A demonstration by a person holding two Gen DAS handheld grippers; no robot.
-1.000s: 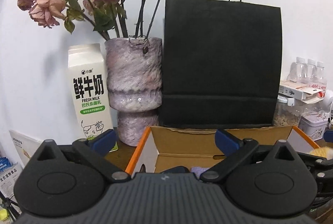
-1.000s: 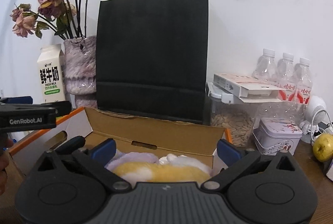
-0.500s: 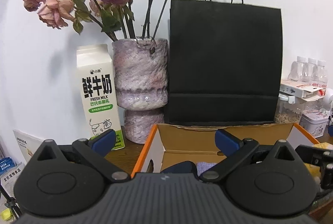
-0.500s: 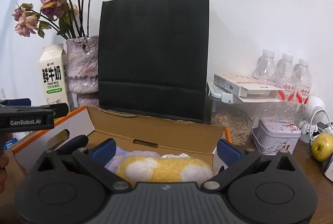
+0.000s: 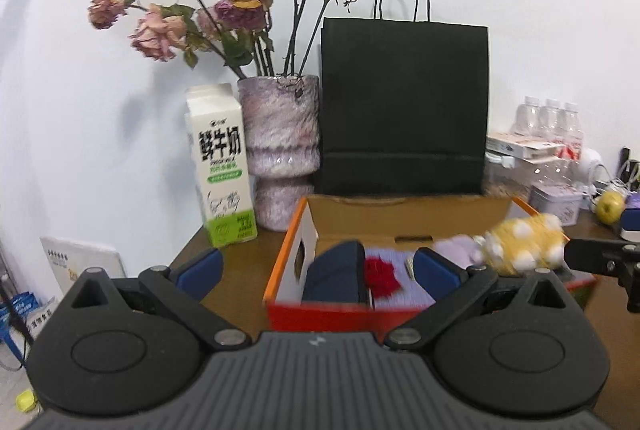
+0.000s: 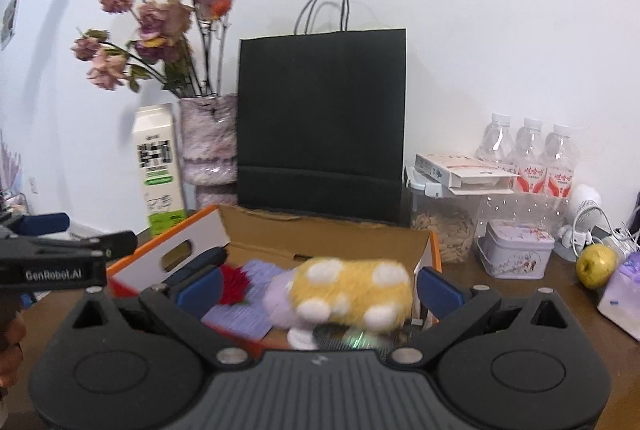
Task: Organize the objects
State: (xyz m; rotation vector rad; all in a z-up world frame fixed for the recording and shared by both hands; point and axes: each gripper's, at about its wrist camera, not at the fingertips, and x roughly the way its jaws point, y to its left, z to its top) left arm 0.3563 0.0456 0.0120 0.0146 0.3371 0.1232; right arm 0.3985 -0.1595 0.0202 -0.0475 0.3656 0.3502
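Observation:
An open orange cardboard box [image 5: 298,234] [image 6: 432,250] stands on the brown table. Inside lie a dark blue item [image 5: 334,276], a red fluffy piece [image 5: 382,278] [image 6: 234,284] and a lilac cloth [image 6: 248,304]. A yellow plush with white spots and a lilac end [image 6: 352,292] [image 5: 524,244] hangs in mid-air between my right gripper's [image 6: 320,292] wide-apart fingers, over the box's right end; contact with the pads is not visible. My left gripper [image 5: 318,270] is open and empty, in front of the box's left end.
Behind the box stand a black paper bag [image 5: 404,106], a vase of dried roses [image 5: 280,150] and a milk carton [image 5: 222,166]. To the right are a seed jar [image 6: 440,230], water bottles [image 6: 528,158], a tin [image 6: 516,250] and a green apple [image 6: 596,264].
Both grippers have pulled back and up, so more of the box interior shows. The yellow plush has risen out of the box and stands above its right end.

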